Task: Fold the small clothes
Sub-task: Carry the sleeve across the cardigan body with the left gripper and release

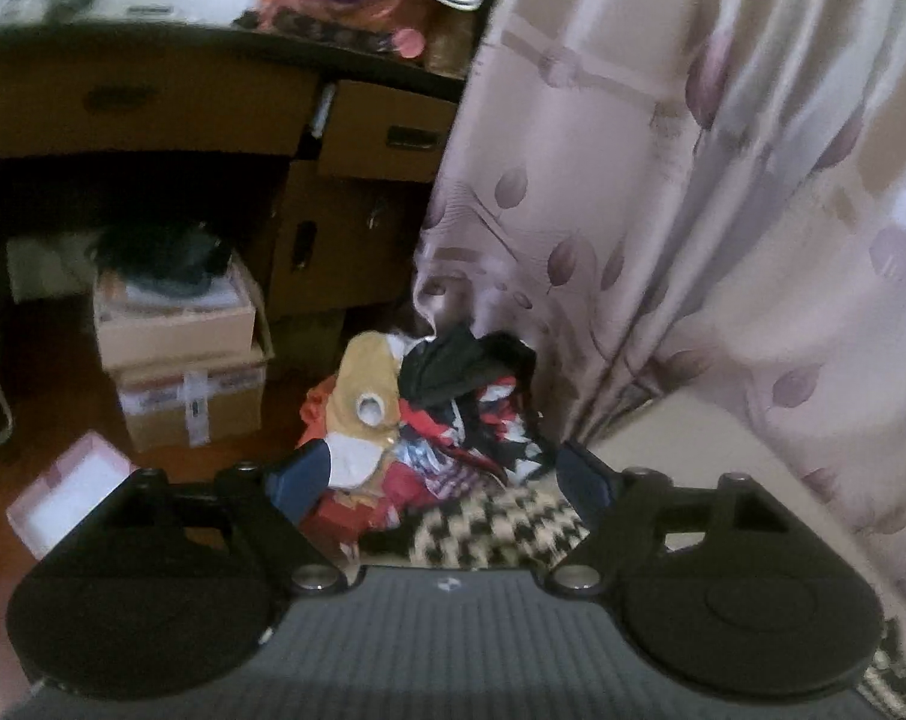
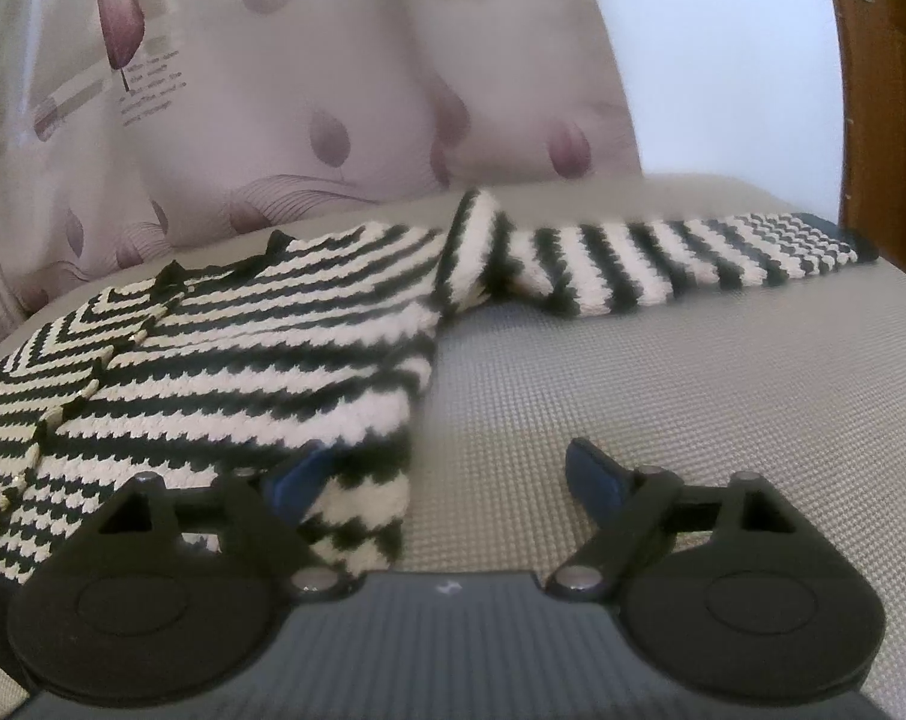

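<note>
A black-and-white striped knit cardigan (image 2: 231, 354) lies spread on a grey textured mat (image 2: 663, 396), one sleeve (image 2: 681, 264) stretched out to the right. My right gripper (image 2: 447, 480) is open and empty, low over the cardigan's lower right corner; its left finger (image 2: 297, 474) is over the hem, its right finger (image 2: 597, 474) over bare mat. My left gripper (image 1: 441, 480) is open and empty. It hangs above an edge of the same knit (image 1: 501, 528), facing a heap of mixed clothes (image 1: 429, 414).
A flowered curtain (image 2: 273, 90) hangs behind the mat and also fills the right of the left wrist view (image 1: 693, 210). A wooden desk with drawers (image 1: 357, 132) and stacked cardboard boxes (image 1: 183, 360) stand beyond the heap. A pink box (image 1: 69, 498) lies on the floor. A wooden door (image 2: 885, 90) is at right.
</note>
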A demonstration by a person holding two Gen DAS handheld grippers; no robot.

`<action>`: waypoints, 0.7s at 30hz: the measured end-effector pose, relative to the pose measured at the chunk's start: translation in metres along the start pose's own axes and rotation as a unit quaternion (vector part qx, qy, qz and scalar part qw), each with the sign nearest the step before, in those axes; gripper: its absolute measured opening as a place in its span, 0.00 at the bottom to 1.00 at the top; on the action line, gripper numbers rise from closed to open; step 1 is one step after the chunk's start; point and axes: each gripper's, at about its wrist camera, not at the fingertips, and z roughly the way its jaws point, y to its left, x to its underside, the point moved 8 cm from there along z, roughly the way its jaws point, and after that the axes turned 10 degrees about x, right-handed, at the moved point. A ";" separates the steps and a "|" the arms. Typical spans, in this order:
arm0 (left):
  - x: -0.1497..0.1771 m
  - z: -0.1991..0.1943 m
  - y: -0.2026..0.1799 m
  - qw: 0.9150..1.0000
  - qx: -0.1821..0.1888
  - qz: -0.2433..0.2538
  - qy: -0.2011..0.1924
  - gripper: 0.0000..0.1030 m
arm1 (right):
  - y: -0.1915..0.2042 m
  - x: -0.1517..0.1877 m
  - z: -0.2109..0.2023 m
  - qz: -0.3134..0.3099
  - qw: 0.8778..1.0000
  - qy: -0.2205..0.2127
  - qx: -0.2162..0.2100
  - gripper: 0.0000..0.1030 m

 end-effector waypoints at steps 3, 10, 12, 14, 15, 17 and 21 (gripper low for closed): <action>0.005 0.054 -0.015 0.995 0.012 0.064 0.073 0.80 | -0.001 0.000 0.000 0.001 1.000 0.000 0.000 0.84; 0.031 0.135 -0.005 0.974 0.000 0.028 0.225 0.77 | 0.001 0.001 0.002 -0.012 1.000 0.005 0.006 0.86; 0.041 0.145 -0.007 0.964 0.035 0.014 0.264 0.86 | 0.002 0.001 0.003 -0.015 1.000 0.006 0.007 0.86; 0.043 0.149 -0.007 0.965 0.020 0.027 0.260 0.86 | 0.002 0.001 0.004 -0.019 1.000 0.010 0.008 0.86; 0.044 0.151 -0.010 0.966 0.024 0.031 0.256 0.86 | 0.002 0.001 0.005 -0.022 1.000 0.011 0.007 0.87; 0.050 0.153 -0.015 0.962 0.042 0.033 0.267 0.63 | 0.003 0.001 0.004 -0.025 1.000 0.011 0.010 0.87; 0.036 0.135 -0.025 0.975 0.030 0.060 0.211 0.14 | 0.003 0.002 0.005 -0.026 1.000 0.011 0.011 0.87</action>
